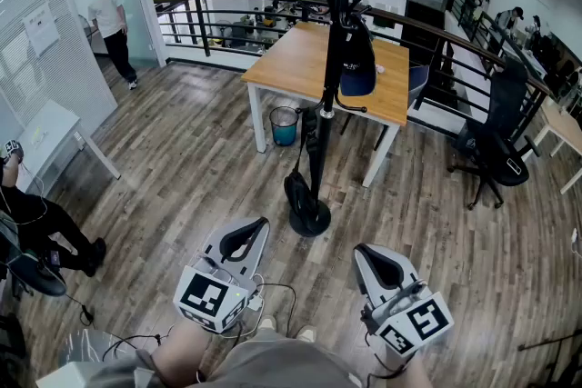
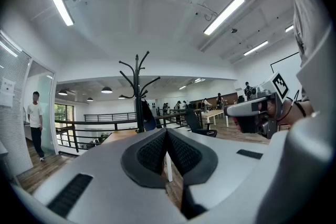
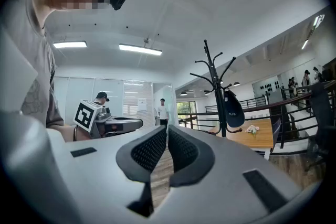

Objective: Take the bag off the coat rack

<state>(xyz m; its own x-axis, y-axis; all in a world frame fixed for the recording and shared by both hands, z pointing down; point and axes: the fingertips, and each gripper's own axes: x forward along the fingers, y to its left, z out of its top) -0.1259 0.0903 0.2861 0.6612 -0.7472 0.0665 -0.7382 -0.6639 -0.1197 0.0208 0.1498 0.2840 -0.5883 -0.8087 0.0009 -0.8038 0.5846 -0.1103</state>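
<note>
Closed and empty: left hand-held gripper (image 1: 258, 227), right hand-held gripper (image 1: 364, 252); bag (image 1: 356, 61) dangles from coat rack (image 1: 320, 150) well ahead, nearer the right.

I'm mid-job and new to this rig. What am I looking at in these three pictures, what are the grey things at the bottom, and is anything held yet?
There is no robot arm here: a person holds a two-jaw gripper in each hand. The head view comes from a camera on the person's head, looking down. The grey tools at its bottom are the left gripper and the right gripper. The other two pictures come from cameras riding on each gripper, looking along its jaws. Both pairs of jaws are closed with nothing between them. Ahead, on the wooden floor, stands the black coat rack by a wooden table. A dark blue bag hangs on the rack. Neither gripper has reached it.
</note>
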